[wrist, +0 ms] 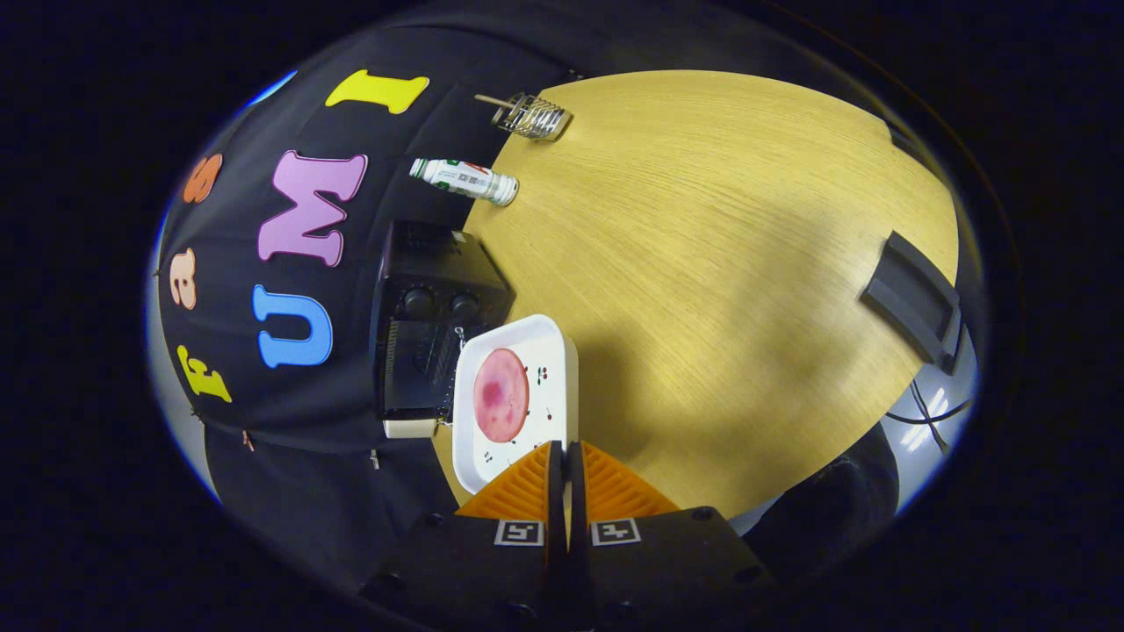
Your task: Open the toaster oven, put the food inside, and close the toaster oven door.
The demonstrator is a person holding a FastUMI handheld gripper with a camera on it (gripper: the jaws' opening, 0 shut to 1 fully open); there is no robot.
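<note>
Fingers (565, 456) pinch the rim of the plate (492, 465) carrying a ham slice (501, 395), beside the oven (430, 333)

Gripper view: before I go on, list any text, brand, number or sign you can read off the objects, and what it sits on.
No readable text on any object.
Bottle label: print too small and blurred to read.
Toaster oven knobs: no legible markings.
Plate: small decorative motifs, no words.
Gripper, fingers closed together: square coded markers, no letters.
</note>
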